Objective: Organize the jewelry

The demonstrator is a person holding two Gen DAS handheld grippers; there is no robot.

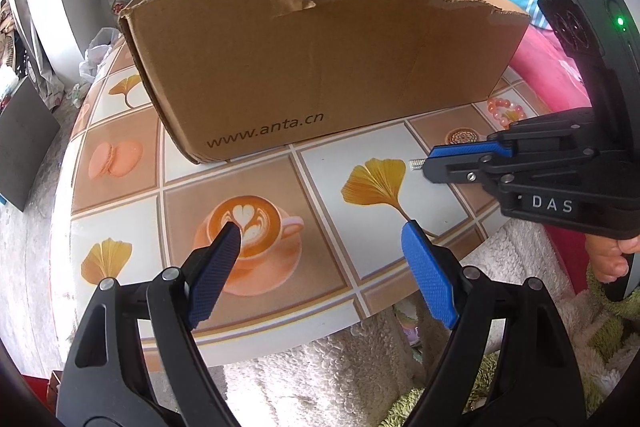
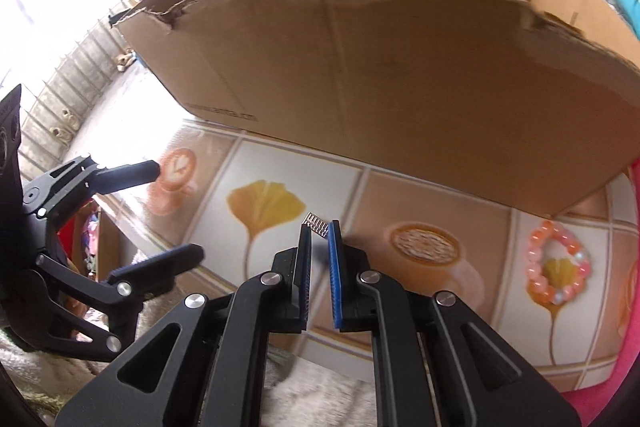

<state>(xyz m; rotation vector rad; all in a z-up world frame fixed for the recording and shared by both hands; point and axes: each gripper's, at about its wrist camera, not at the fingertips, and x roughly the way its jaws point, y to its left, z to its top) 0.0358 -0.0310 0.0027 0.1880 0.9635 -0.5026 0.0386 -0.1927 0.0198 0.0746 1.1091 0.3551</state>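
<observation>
The cardboard box stands on the patterned table, open-topped, its near wall torn ragged along the upper edge. Its interior is hidden from both views; contents cannot be determined.

The left gripper hovers low over the near part of the table, jaws wide apart, holding nothing.

The right gripper is nearly closed, pinching a small silvery jewelry piece between its fingertips, just above the table and in front of the box. The piece protrudes past the pad tips, so the hold appears shallow.

A pink beaded bracelet lies flat on the table, near the box's right corner, untouched.

Risks, as judged:
- The silvery piece may slip from the fingertip pinch during the lift, owing to the shallow hold.
- The torn box wall could snag the piece or the gripper if clearance over the edge is low.
- The bracelet sits near the table's right edge; a sweeping approach could push it off.
</observation>
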